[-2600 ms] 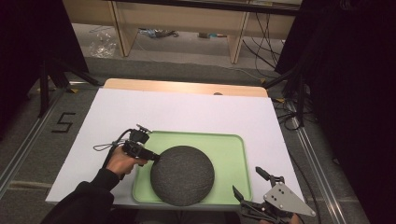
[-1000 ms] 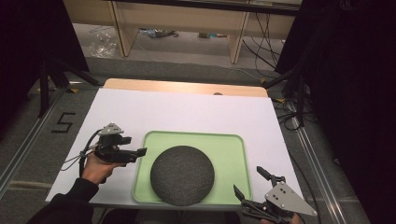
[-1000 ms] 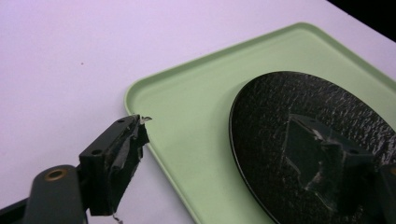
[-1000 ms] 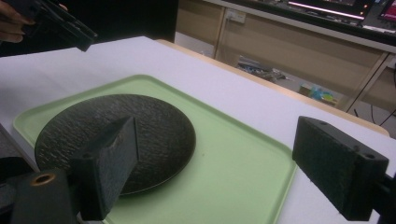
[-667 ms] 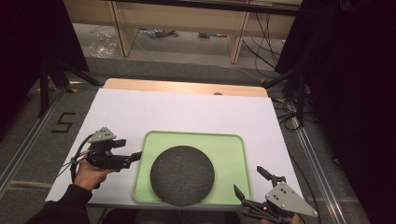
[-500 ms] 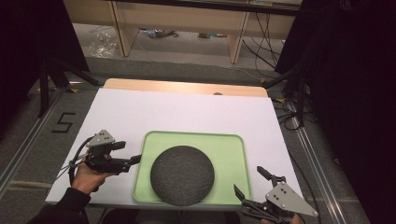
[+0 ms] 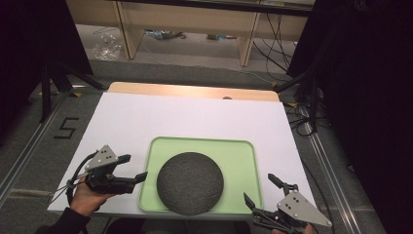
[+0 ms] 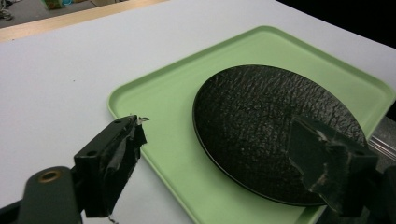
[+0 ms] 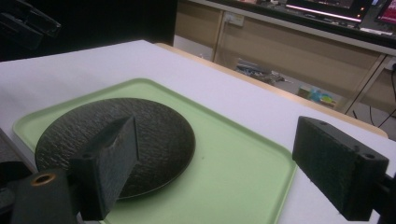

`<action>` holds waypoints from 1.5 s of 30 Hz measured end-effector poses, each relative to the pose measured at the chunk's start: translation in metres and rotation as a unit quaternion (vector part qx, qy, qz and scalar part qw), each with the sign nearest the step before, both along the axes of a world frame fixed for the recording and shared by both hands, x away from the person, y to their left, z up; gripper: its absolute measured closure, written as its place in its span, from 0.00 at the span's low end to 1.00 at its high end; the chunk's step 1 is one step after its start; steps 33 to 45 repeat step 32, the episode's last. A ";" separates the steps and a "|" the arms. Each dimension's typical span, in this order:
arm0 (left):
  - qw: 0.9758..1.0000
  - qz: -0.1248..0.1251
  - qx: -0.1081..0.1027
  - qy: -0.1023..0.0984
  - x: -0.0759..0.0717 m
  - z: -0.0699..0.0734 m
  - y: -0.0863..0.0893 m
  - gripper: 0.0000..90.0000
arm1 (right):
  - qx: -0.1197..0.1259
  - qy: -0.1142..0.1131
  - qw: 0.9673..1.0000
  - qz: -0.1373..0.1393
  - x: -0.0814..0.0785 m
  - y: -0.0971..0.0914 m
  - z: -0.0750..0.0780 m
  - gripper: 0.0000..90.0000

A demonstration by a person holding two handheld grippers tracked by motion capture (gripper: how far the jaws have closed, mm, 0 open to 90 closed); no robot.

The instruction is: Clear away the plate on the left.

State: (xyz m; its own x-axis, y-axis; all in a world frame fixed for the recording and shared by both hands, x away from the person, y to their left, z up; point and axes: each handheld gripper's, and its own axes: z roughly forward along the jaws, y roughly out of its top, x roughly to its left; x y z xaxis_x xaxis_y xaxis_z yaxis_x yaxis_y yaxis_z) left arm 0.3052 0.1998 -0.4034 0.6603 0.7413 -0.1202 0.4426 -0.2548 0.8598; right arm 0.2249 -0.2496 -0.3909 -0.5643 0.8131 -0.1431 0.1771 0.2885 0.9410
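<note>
High view: white tabletop (image 7: 146,117) mostly bare toward the far edge and both far corners; green tray (image 7: 243,161) sits at the near edge, centre, with a dark round plate (image 7: 190,183) inside it, toward the tray's near-left part. Left gripper (image 7: 135,168) is over the near-left corner, just beside the tray's left rim, jaws wide and holding nothing; a hand (image 7: 87,197) grips it, cable trailing left. Right gripper (image 7: 260,190) at the near-right corner, over the tray's near-right corner, jaws wide, holding nothing, grey plate on top. Shelving and loose cables on the floor beyond the far edge, a "5" mark on the floor to the left. Left gripper view: jaws spread, one over the bare table beside the tray rim (image 8: 140,158), the other over the plate (image 8: 261,126); frayed tape on the pads. Right gripper view: jaws spread, plate (image 9: 154,135) behind the left one, bare tray floor (image 9: 233,177) between them, wooden table edge and shelves behind.
</note>
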 end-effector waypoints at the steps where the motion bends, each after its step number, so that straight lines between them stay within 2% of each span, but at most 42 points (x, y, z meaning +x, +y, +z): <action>1: 1.000 -0.002 0.001 0.000 -0.002 0.000 0.000 0.19 | 0.000 -0.001 1.000 -0.001 0.000 0.000 0.000 0.17; 3: 1.000 -0.002 0.004 -0.008 -0.008 0.001 -0.002 0.19 | 0.001 -0.002 1.000 -0.001 0.000 0.000 0.000 0.17; 8: 1.000 -0.006 0.001 -0.007 -0.018 0.001 -0.004 0.19 | 0.003 -0.003 1.000 -0.001 0.000 0.000 0.000 0.17; 10: 1.000 -0.011 -0.011 -0.001 -0.021 0.002 -0.003 0.19 | 0.003 -0.002 1.000 -0.001 0.000 0.000 0.000 0.17; 11: 1.000 -0.005 -0.025 -0.001 -0.023 0.003 -0.002 0.19 | 0.002 -0.003 1.000 -0.001 0.000 0.000 0.000 0.17; 12: 1.000 -0.005 -0.030 -0.004 -0.024 0.003 -0.001 0.19 | 0.003 -0.003 1.000 -0.001 -0.001 0.000 0.000 0.17; 18: 1.000 0.001 -0.028 -0.005 -0.032 0.004 0.002 0.19 | 0.000 -0.001 1.000 0.002 -0.001 0.000 0.000 0.17; 19: 1.000 0.005 -0.023 -0.009 -0.033 0.004 0.001 0.19 | 0.001 -0.001 1.000 0.001 -0.001 0.000 0.000 0.17; 24: 1.000 0.003 -0.007 -0.009 -0.033 0.003 -0.001 0.19 | 0.002 -0.001 1.000 0.002 -0.001 0.000 0.001 0.17; 28: 1.000 0.004 -0.004 -0.007 -0.030 0.002 0.001 0.19 | 0.001 -0.002 1.000 0.002 -0.001 0.000 0.000 0.17; 31: 1.000 -0.001 -0.018 0.006 -0.028 0.000 0.002 0.20 | 0.003 -0.002 1.000 0.000 0.000 0.000 0.000 0.17; 45: 1.000 -0.005 -0.014 0.006 -0.025 -0.001 0.002 0.21 | 0.001 0.000 1.000 0.002 -0.001 0.000 0.001 0.17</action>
